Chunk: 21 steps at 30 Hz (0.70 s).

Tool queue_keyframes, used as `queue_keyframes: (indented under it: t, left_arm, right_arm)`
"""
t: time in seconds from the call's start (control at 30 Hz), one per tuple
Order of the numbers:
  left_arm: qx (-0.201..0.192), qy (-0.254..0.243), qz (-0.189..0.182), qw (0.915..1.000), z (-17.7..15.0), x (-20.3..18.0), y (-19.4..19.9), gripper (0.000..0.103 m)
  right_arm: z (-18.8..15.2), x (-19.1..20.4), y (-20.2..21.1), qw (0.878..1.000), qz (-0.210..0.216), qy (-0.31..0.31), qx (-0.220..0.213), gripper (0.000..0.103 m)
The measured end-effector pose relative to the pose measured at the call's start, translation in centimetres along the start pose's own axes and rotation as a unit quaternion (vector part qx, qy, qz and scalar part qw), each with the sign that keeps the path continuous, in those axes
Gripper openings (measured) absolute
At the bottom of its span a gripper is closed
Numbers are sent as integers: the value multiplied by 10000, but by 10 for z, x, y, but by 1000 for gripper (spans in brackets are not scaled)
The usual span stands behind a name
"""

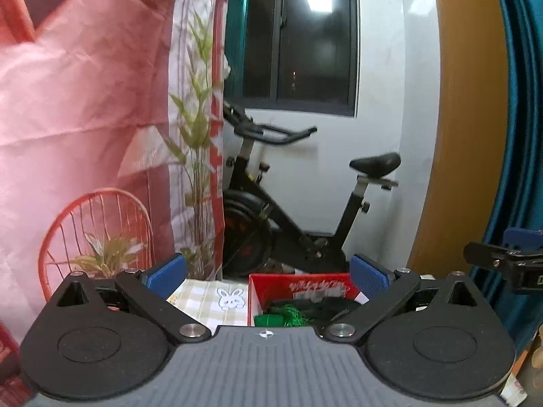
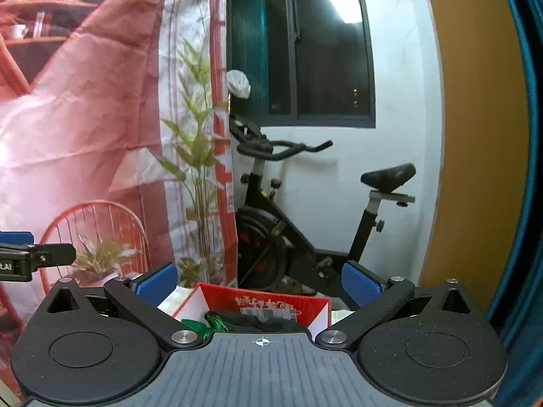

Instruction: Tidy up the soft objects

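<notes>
While both claws point out over the box rather than down at it, the left gripper (image 1: 268, 273) stands spread wide, its 2 blue pads (image 1: 368, 276) far apart with nothing between them and nothing touching them. The right gripper (image 2: 259, 281) is likewise released, jaws wide and bare; its tip also shows at the right edge of the left wrist view, beside the left one. Below and ahead of both sits a red box (image 1: 305, 286) with white inner walls, and inside it lie the soft things: a dark cloth (image 1: 325, 307) and, against its left side, a green tasselled piece (image 1: 283, 317). Left of the box lies a checked sheet with a rabbit drawing (image 1: 230, 300). Behind stands a black exercise bike (image 2: 305, 224) against a white wall under a dark window (image 2: 329, 51). A pink printed backdrop (image 2: 85, 118) showing a red chair and plants hangs at left; an ochre panel (image 2: 475, 135) and teal curtain (image 1: 519, 118) fill the right.
</notes>
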State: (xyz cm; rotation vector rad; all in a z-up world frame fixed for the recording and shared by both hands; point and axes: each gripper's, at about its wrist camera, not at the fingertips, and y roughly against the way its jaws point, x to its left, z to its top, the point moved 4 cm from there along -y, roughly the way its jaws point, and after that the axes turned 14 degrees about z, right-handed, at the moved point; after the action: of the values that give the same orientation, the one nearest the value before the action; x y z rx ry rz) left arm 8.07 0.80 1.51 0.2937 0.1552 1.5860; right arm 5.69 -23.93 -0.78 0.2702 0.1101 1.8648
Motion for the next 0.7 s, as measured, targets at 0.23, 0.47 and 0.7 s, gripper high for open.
queue_keyframes:
  t: [0.23, 0.47, 0.7]
  left_arm:
    - [-186, -68, 101, 9998, 3, -7, 27, 103]
    - [-101, -84, 194, 9997, -2, -7, 24, 103]
    - [19, -48, 195, 9998, -5, -2, 20, 103]
  right_arm:
    - [6, 9, 17, 9999, -70, -106, -43, 103]
    - [1, 8, 20, 9999, -102, -117, 0, 103]
    - [-1, 5, 21, 9998, -125, -154, 21, 103]
